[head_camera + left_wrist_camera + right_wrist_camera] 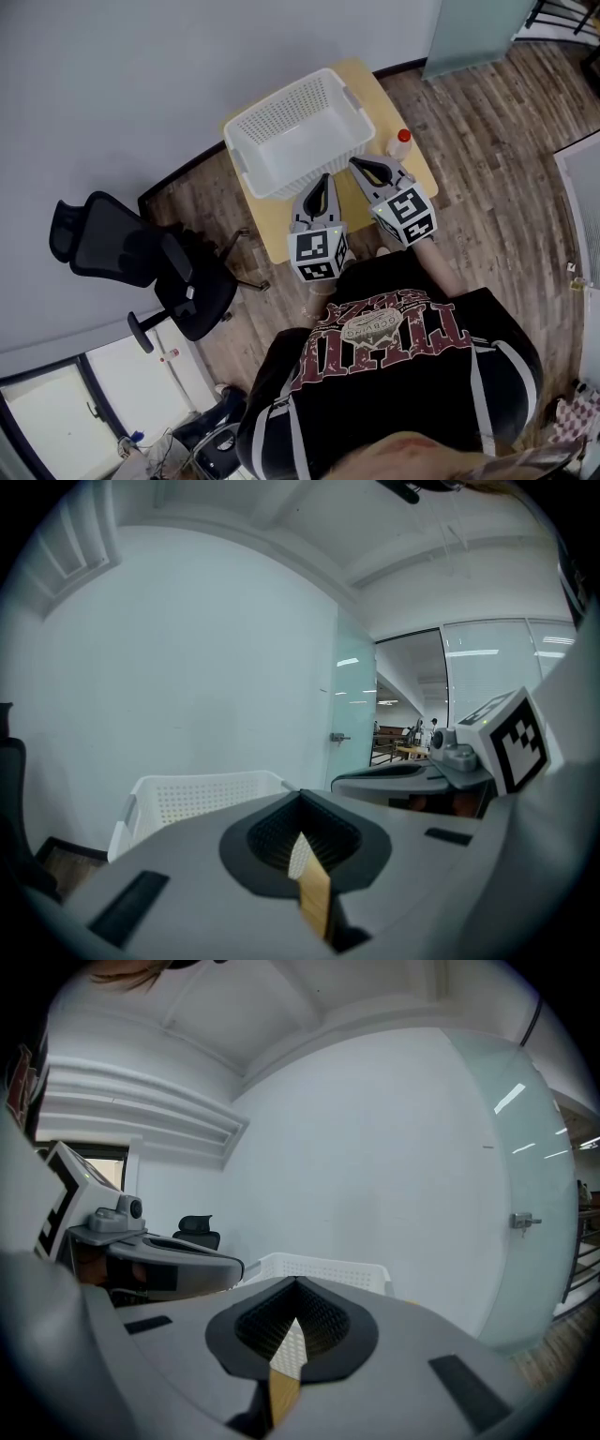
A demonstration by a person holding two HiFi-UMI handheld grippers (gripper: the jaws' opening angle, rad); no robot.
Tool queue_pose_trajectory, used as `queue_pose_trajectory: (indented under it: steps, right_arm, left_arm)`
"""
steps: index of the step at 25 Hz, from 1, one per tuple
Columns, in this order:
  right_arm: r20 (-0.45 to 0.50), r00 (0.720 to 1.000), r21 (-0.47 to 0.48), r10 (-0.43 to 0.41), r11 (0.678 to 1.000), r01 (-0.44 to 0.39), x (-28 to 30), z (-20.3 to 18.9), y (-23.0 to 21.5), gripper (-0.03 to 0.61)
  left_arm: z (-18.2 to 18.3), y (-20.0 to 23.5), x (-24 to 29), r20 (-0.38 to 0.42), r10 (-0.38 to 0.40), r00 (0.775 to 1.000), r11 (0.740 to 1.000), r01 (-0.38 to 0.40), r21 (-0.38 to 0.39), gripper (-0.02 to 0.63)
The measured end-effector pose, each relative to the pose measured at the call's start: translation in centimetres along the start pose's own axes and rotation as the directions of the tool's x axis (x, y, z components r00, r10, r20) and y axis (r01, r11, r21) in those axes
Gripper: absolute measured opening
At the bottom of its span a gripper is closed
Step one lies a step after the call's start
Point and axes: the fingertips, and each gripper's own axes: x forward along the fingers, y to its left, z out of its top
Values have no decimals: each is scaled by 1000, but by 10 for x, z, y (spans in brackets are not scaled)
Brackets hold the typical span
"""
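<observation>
Left gripper [322, 180] is clenched, its jaws pressed together to a point with nothing between them; only a thin sliver of the bench shows through in the left gripper view. It hovers over the near part of the bench [277, 225], its tip just beside the near wall of the white basket [291, 127], which lies at 12 o'clock from it. Whether the tip touches that wall cannot be told.

Right gripper [358, 164] hangs just beside the left one, at its 2 o'clock, and is likewise clenched on nothing, as the right gripper view shows. Its tip points toward 11 o'clock, at the basket's near right corner. Each gripper carries its marker cube at the rear, close to the person's chest.

The basket is perforated and empty, and it takes up most of the small yellow bench, set a little askew. A small bottle with a red cap [400, 143] stands upright on the bench at 2 o'clock from the right gripper, near the basket's right end but apart from it.

At 8 o'clock from the bench a black office chair [141, 258] stands on the wood floor [487, 159]. A plain grey wall [112, 94] runs behind the bench, from 9 o'clock round to 12. The person's black printed shirt [394, 366] fills the view at 6 o'clock.
</observation>
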Motion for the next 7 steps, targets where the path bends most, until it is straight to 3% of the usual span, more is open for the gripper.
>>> queue_pose_trajectory:
  steps: [7]
  right_arm:
    - [-8, 1000, 0, 3, 1000, -3, 3, -4, -2, 15]
  left_arm:
    - [-3, 1, 3, -5, -2, 1000, 1000, 2, -2, 28]
